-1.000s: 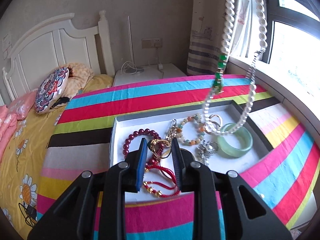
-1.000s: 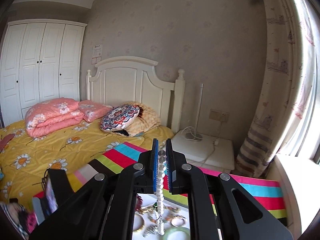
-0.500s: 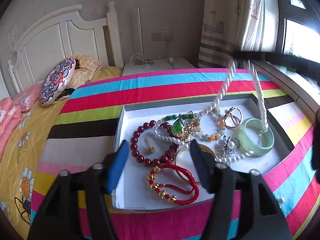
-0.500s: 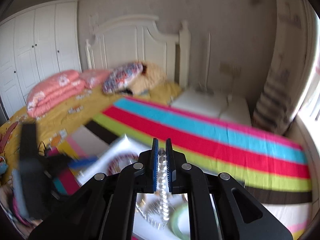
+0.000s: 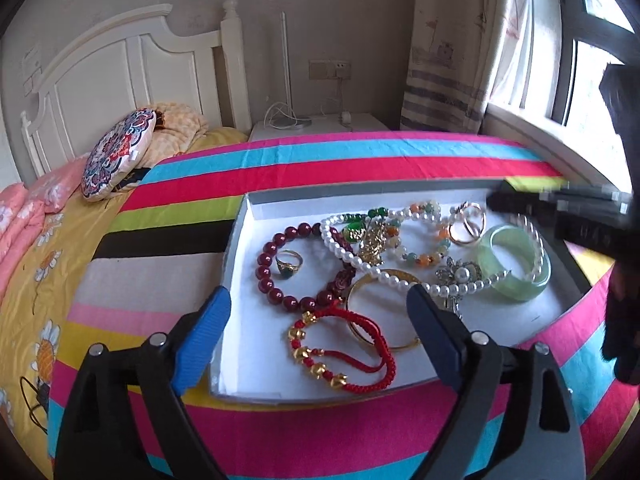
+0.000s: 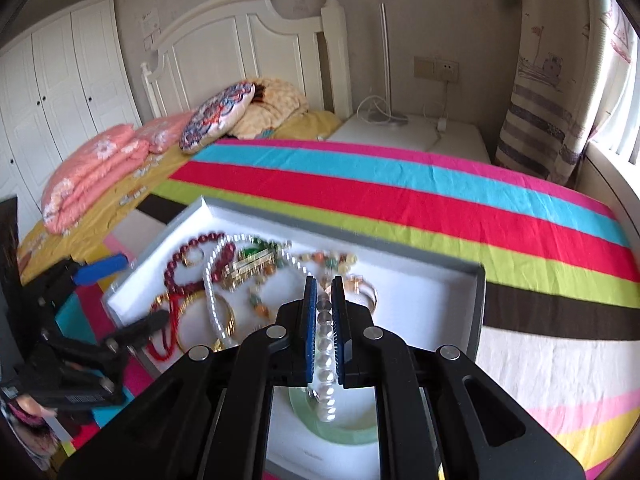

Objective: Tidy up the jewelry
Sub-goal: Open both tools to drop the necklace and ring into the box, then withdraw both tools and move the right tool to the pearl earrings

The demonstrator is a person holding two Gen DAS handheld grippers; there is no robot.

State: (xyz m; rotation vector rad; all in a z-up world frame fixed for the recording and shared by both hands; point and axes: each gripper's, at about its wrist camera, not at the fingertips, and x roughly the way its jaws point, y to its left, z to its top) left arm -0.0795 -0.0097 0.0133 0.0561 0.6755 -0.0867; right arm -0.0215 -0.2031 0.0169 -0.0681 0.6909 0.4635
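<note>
A white tray (image 5: 256, 300) on the striped bedspread holds several jewelry pieces. A pearl necklace (image 5: 384, 276) lies draped across them, over a green bangle (image 5: 516, 264). My right gripper (image 6: 324, 284) is shut on the necklace's end (image 6: 326, 344), low over the bangle (image 6: 344, 432); it shows at the tray's right edge in the left wrist view (image 5: 560, 204). My left gripper (image 5: 320, 320) is open and empty at the tray's near edge, above a red cord bracelet (image 5: 340, 356). A dark red bead bracelet (image 5: 280, 264) encircles a gold ring (image 5: 289, 263).
The tray lies on a striped bedspread (image 5: 320, 168). A patterned cushion (image 5: 116, 152) and white headboard (image 5: 120, 68) are at the back left. A white nightstand (image 5: 316, 128), curtain (image 5: 452, 48) and window sill (image 5: 540, 132) are at the back right.
My right gripper came down with the pearl necklace, which now lies in the tray instead of hanging. My left gripper opened, let go of the gold ring and drew back.
</note>
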